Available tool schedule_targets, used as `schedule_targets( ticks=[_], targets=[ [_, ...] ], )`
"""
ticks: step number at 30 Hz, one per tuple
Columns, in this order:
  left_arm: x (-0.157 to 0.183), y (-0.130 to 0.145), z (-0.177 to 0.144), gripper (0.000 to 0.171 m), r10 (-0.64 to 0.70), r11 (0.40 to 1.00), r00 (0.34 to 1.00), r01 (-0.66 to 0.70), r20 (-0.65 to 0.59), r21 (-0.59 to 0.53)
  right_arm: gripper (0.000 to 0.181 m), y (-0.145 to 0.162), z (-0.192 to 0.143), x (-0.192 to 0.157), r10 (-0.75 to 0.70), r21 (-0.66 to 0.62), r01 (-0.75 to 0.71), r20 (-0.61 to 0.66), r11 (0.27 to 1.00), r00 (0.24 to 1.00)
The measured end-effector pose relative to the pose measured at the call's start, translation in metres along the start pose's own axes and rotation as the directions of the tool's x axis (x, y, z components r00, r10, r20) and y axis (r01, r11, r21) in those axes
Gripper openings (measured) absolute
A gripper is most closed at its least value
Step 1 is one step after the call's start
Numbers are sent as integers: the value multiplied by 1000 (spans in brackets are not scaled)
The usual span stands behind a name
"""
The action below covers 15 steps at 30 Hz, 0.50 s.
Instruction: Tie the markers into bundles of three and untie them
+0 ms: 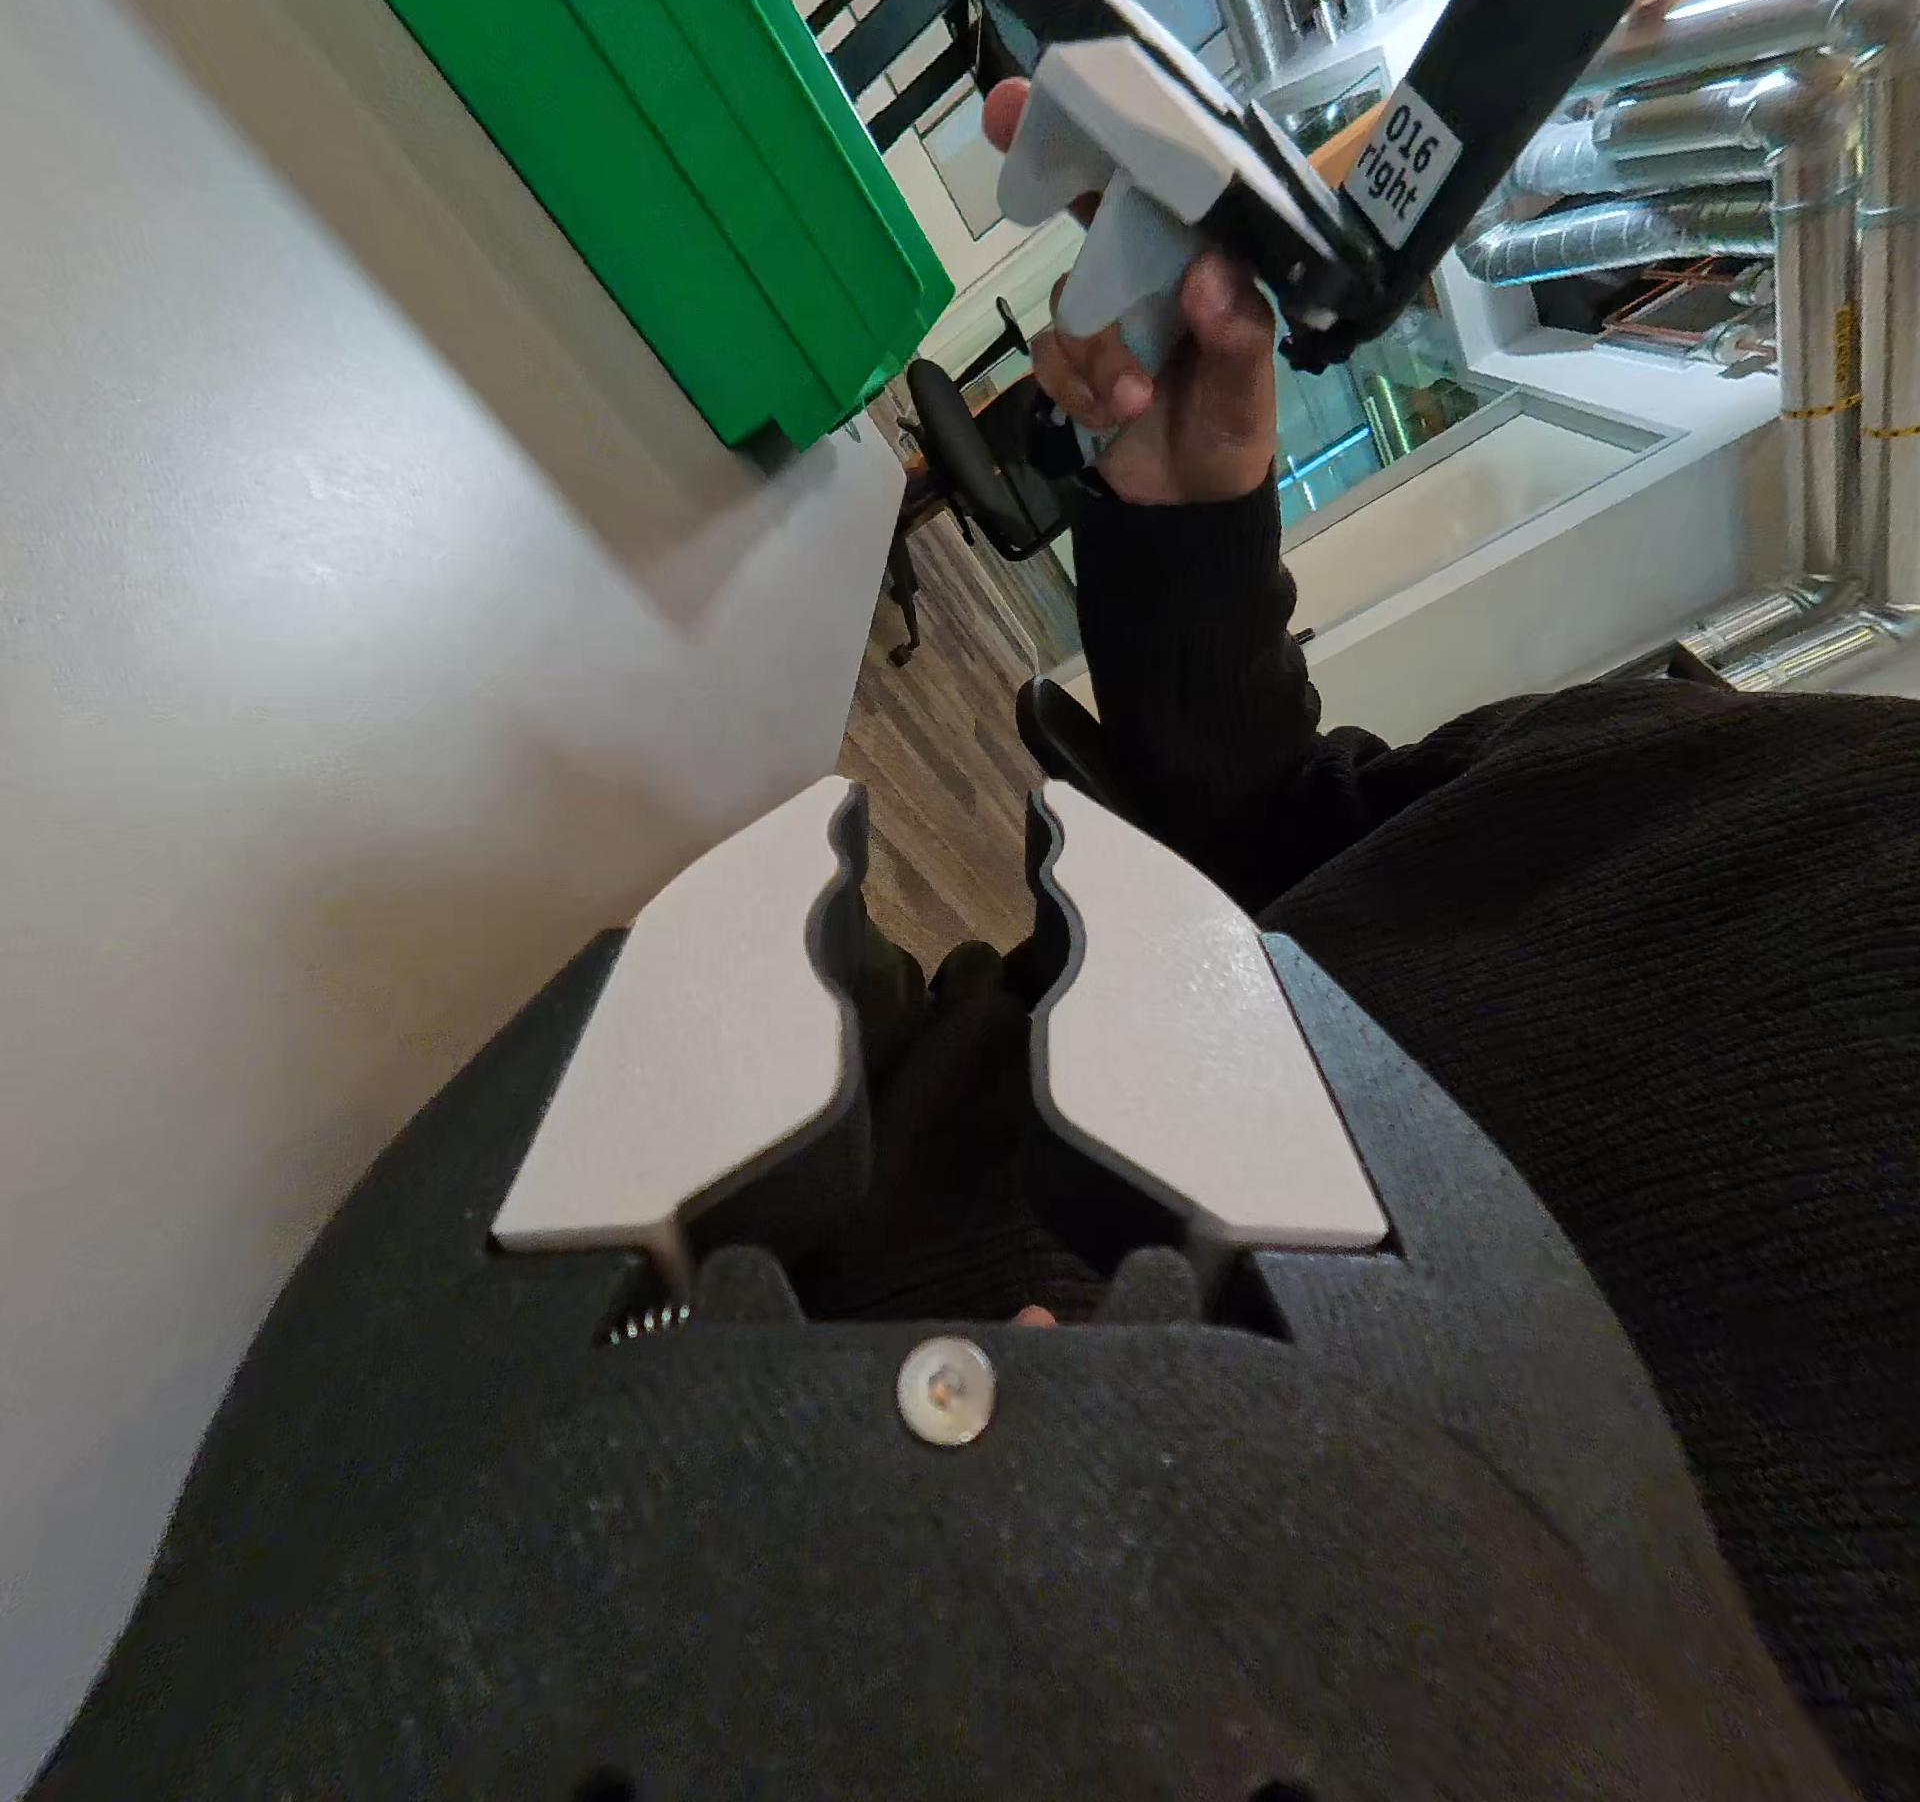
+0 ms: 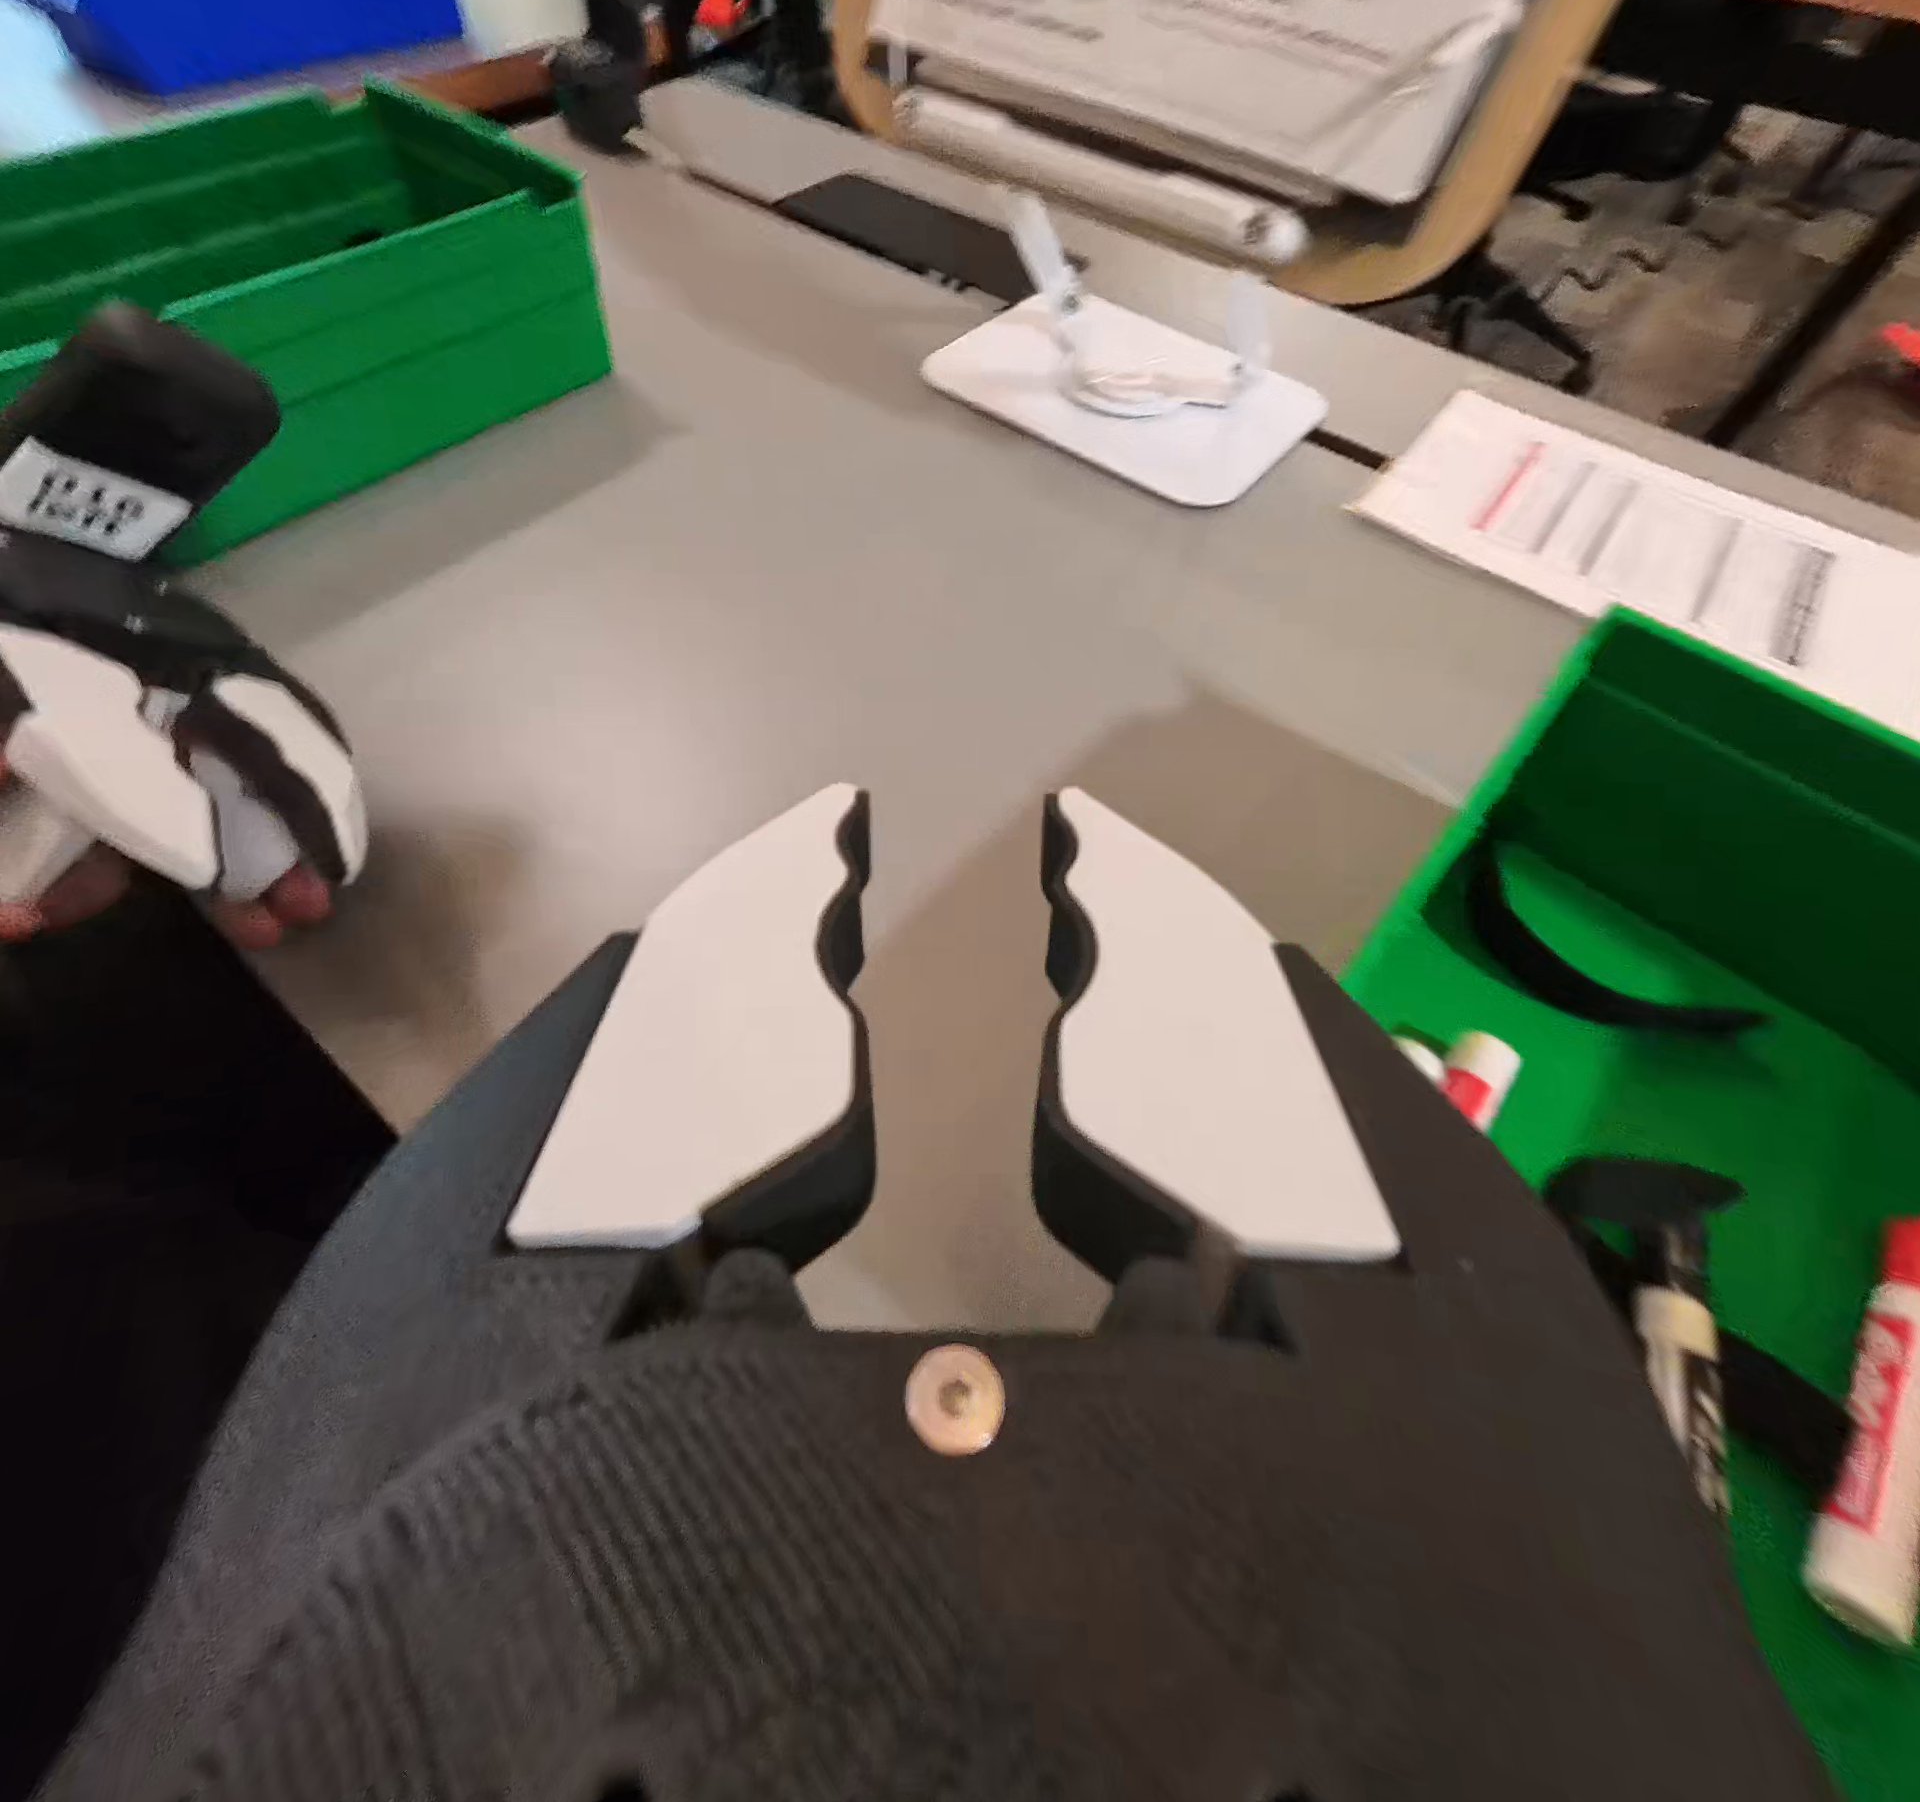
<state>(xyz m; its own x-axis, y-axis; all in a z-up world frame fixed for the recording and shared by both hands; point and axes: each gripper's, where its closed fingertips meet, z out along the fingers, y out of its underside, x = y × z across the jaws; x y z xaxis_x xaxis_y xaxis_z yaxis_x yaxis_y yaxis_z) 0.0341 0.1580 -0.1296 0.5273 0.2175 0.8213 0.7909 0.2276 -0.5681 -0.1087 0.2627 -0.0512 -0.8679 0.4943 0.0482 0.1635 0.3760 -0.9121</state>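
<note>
In the left wrist view the left tongs (image 1: 948,796) stood apart with nothing between them, tipped sideways off the edge of the grey bench (image 1: 312,609) and pointing at the person's black sleeve (image 1: 1184,630) and the wooden floor. A green bin (image 1: 665,152) sat farther along the bench, and the right tongs showed beyond it, raised in a hand (image 1: 1164,381). In the right wrist view the right tongs (image 2: 956,802) were likewise apart and empty, hovering over bare bench, nearest to the green tray (image 2: 1621,921) just beside them on the right, which held glue sticks (image 2: 1870,1440), a marker (image 2: 1683,1337) and a dark curved piece. A white stand (image 2: 1132,402) and a printed sheet (image 2: 1621,526) lay farther off; a second green bin sat to the left. The picture was blurred, so a fast swing could, I judge, knock the tray's near wall or clip the left tongs (image 2: 187,776) close by.
</note>
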Motion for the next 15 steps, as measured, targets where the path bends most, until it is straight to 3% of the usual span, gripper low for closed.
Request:
schedule_targets(
  ticks=[3,9,15],
  targets=[
    [1,0,-1,29,26,1000,1000,-26,12,2,32,6,19,-39,-68,-28,70,78,997,995],
    [-3,-1,-10,32,89,996,992,-91,84,22,33,30,46,-103,-65,-74,86,253,993,965],
    [-1,-14,-34,42,185,972,961,-209,204,105,33,57,62,-149,175,-181,-101,458,978,871]
  ],
)
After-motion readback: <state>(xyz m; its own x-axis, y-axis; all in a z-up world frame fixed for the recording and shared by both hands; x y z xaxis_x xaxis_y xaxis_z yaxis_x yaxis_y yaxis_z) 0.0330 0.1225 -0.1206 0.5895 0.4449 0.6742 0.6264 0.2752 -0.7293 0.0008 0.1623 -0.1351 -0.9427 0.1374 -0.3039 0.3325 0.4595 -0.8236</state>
